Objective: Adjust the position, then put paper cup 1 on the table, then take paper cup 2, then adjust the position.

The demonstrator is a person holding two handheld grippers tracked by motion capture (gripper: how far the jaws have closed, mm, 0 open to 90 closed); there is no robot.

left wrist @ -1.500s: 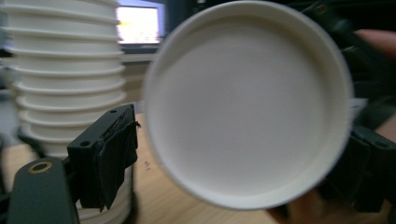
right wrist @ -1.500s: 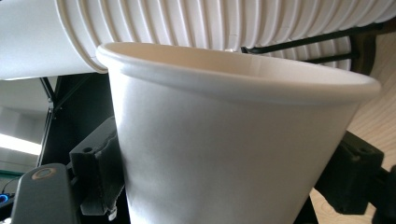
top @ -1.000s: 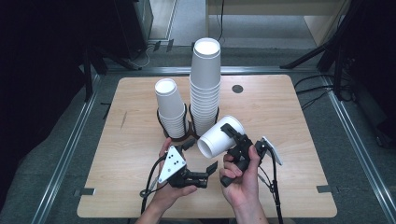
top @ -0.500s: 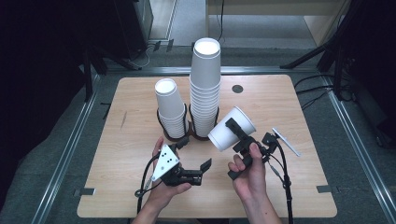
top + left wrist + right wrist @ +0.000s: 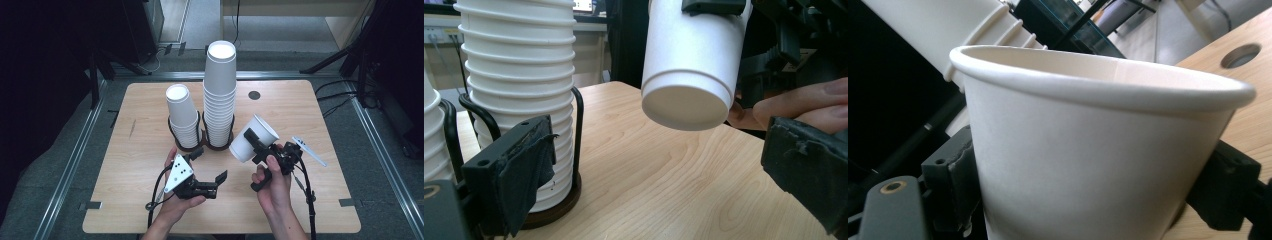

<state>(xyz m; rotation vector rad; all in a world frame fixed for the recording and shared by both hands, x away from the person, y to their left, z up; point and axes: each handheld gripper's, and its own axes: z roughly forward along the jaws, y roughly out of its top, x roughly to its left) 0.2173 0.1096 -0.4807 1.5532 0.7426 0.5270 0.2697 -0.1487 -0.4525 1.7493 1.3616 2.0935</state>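
High view is showing the right gripper, jaws clamped on the paper cup, now lifting it higher above the table than before, while the left gripper is waiting open nearby.

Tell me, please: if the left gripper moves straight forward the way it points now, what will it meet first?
Probably the paper cup held in the right gripper, which hangs tilted above the table ahead of the open left gripper. Depth is unclear; it might pass just beneath.
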